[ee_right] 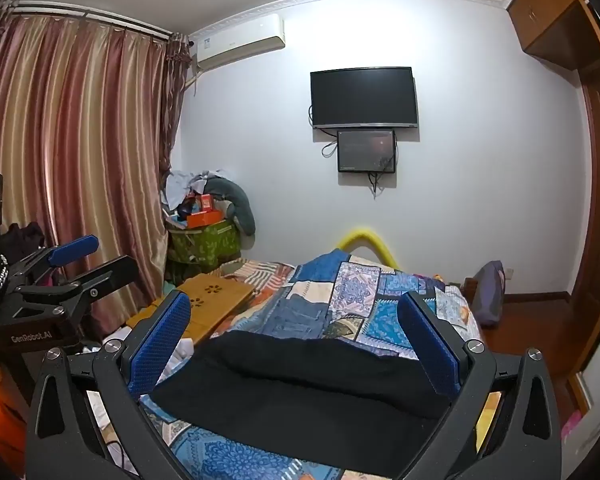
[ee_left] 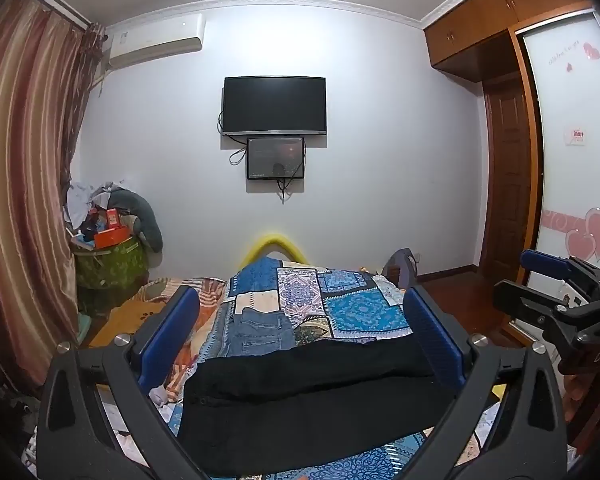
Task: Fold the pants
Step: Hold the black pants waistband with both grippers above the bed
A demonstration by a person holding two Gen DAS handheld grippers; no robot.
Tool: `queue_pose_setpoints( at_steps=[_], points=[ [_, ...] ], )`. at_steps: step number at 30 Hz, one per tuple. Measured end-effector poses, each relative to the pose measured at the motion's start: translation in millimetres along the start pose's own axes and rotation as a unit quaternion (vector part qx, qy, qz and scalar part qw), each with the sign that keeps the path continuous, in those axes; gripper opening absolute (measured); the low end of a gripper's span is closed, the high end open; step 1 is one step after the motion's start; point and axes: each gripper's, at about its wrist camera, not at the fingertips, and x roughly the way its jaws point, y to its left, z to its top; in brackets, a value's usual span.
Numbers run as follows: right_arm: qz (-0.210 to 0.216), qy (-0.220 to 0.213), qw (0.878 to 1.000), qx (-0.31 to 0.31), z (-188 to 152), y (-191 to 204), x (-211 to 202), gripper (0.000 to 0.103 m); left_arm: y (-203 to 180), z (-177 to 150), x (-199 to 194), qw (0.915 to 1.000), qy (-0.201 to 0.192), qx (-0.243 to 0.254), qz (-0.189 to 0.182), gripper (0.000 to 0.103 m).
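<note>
I hold both the left gripper [ee_left: 300,328] and right gripper [ee_right: 296,336] spread wide and empty above the black pants [ee_left: 308,392] lying just ahead below them, so next I must descend and pinch an edge

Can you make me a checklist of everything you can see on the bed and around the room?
Surface: bed with blue patchwork quilt.
Job's things: black pants lie across the quilt, nearest the camera; folded jeans behind them.
Clutter: wooden lap tray on the bed's left; heaped green bin in the corner.
Grippers: left gripper and right gripper above the pants, jaws wide open, holding nothing.
Cables: wires hang below the wall TV.
Surroundings: striped curtains, air conditioner, wooden wardrobe.
</note>
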Motion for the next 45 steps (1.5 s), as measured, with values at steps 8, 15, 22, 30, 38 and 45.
queue_pose_setpoints(
  at_steps=[8, 15, 22, 30, 38, 45],
  points=[
    [-0.002, 0.004, 1.0, 0.004, 1.6, 1.3, -0.4, 0.103, -0.3, 0.7, 4.0, 1.0, 0.002, 0.002, -0.001, 0.103],
    [-0.008, 0.002, 1.0, 0.0, 4.0, 4.2, -4.6, 0.103, -3.8, 2.7, 3.6, 0.9999, 0.0, 0.009, -0.005, 0.103],
    [-0.009, 0.001, 1.0, -0.001, 6.1, 3.8, -5.2, 0.103, -10.2, 5.4, 7.4, 0.9999, 0.004, 0.01, -0.007, 0.103],
    [-0.009, 0.006, 1.0, 0.002, 8.8, 2.4, -4.7, 0.103, -6.9, 3.9, 10.6, 0.9999, 0.01, 0.002, -0.011, 0.103],
    [-0.008, 0.005, 1.0, 0.002, 8.6, 1.8, -5.2, 0.103, -8.2, 5.1, 11.9, 0.9999, 0.01, 0.006, -0.011, 0.103],
    [-0.009, 0.004, 1.0, 0.002, 8.4, 3.0, -5.9, 0.103, -5.9, 2.0, 11.3, 0.9999, 0.009, 0.005, -0.011, 0.103]
  ],
)
